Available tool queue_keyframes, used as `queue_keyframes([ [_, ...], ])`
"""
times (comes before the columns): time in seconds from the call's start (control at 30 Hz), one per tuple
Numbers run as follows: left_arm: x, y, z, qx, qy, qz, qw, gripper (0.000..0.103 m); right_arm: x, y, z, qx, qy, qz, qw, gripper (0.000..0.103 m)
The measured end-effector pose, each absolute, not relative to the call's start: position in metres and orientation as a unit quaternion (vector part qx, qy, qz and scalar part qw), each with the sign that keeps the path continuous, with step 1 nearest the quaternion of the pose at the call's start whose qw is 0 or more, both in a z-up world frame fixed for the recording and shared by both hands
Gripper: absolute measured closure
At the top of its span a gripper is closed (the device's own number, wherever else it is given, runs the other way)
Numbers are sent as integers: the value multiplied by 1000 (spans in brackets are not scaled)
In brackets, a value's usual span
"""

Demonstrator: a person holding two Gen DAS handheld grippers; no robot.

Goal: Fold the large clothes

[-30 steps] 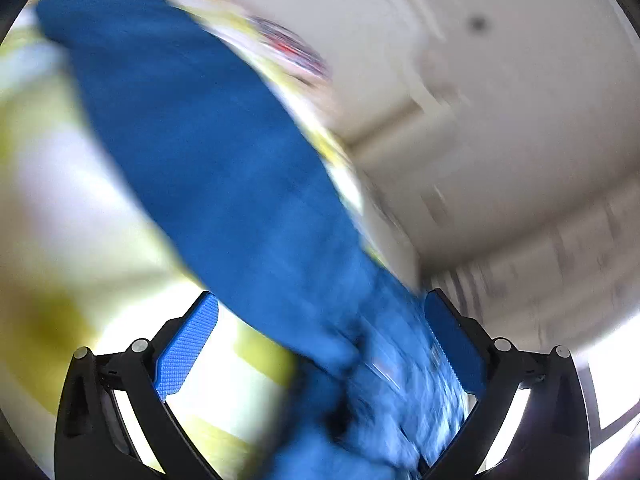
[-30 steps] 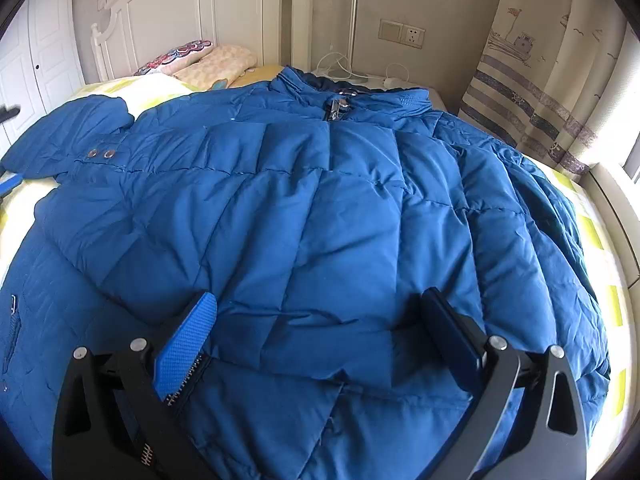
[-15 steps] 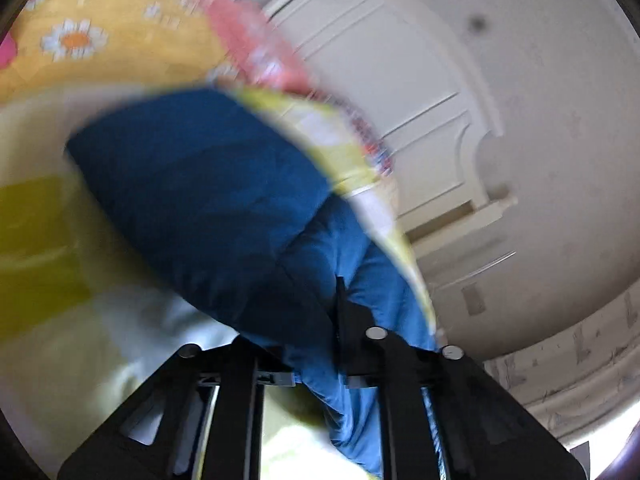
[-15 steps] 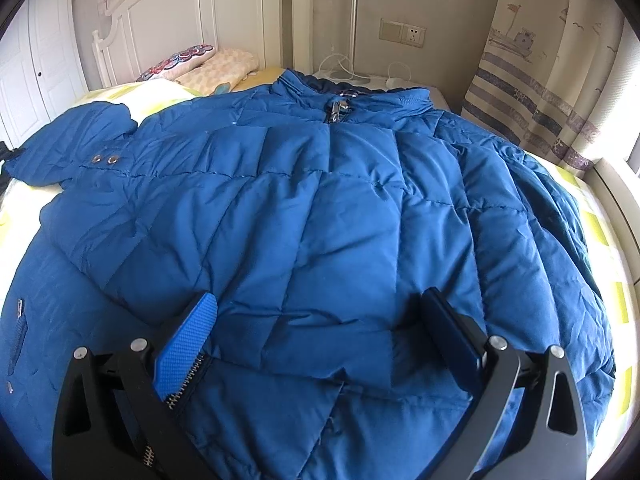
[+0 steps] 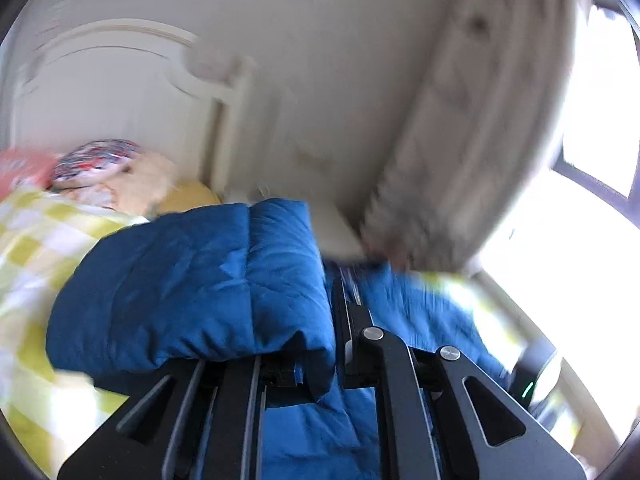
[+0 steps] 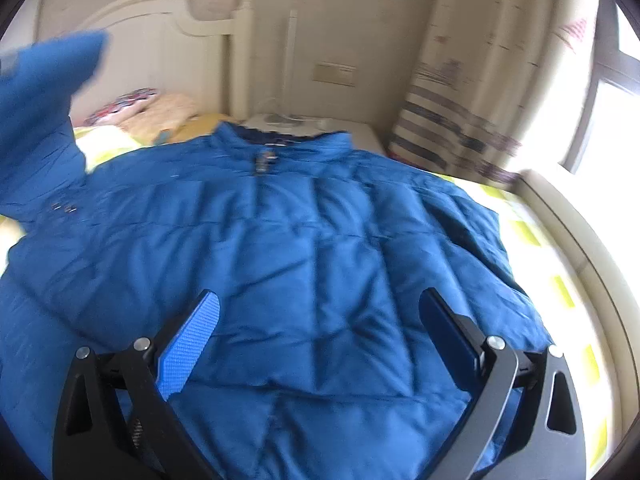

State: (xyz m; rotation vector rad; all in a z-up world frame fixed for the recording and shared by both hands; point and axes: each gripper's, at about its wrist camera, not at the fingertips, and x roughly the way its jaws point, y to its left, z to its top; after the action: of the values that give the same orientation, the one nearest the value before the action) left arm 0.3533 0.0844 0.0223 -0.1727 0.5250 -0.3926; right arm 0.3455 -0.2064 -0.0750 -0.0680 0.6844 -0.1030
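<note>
Our big blue puffy jacket (image 6: 312, 248) lies spread out on the bed (image 6: 560, 288), with its collar near the headboard (image 6: 160, 40). Our left tongs (image 5: 334, 344) are pinched tight on the sleeve (image 5: 192, 280), and in the right view that sleeve is up in the air at the left side. Our right tongs (image 6: 320, 344) are wide apart and hold nothing; they hang over the bottom part of the jacket.

We think this jacket is soft, fat and light. It will squash when pinched and puff back up after. The cloth looks smooth, so it may slip. It is best to grab a thick edge, like the cuff or the hem, not the flat middle.
</note>
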Motion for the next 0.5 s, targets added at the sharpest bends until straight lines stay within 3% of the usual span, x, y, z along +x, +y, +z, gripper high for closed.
queue_keyframes([
  [0.17,398,9,-75,-60,435,-192,877,93,352,-228,-84,6,367,-85,926,4],
  [0.27,392,11,-93,-65,420,-186,886,92,355,-232,-88,15,378,-79,922,4],
  [0.5,366,14,-71,-89,404,-202,888,92,357,-235,-90,21,384,-70,921,4],
])
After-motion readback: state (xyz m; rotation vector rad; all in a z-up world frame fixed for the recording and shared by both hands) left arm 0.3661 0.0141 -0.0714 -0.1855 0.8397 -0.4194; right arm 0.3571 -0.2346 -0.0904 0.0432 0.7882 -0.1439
